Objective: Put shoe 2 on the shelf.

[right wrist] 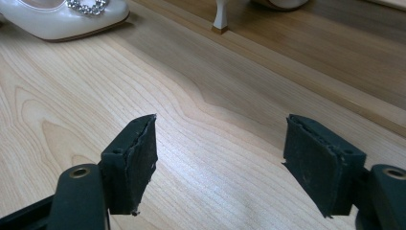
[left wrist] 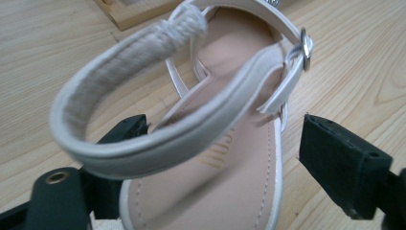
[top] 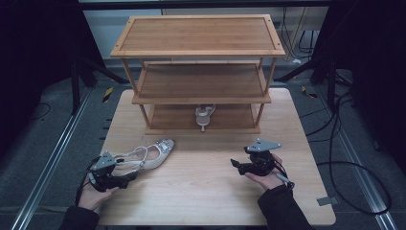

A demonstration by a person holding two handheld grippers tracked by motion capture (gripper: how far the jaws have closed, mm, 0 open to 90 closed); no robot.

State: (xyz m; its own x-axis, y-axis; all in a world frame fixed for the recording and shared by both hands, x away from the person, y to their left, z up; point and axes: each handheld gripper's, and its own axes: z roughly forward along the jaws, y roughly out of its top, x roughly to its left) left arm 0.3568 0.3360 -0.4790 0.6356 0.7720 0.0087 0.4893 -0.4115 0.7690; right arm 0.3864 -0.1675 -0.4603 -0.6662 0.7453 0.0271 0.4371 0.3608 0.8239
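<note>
Left claw (left wrist: 210, 158) open around sandal (left wrist: 230, 143); second sandal (top: 205, 115) in rack (top: 201, 91)

A three-tier wooden rack (top: 198, 52) stands at the far edge of the table (top: 210, 191), its top and middle shelves bare. On the bottom shelf sits a second shoe (top: 205, 115), pale, heel toward the near side; in the right gripper view its heel tip (right wrist: 220, 21) rests just behind the shelf's front lip. The table is light wood with rounded corners. A small grey tab (top: 327, 201) lies at its near right corner, possibly a clip. Black cables (top: 354, 167) loop over the grey floor to the right, and metal rails (top: 48, 163) run along both sides. Dark stand legs (top: 76, 81) rise behind.
</note>
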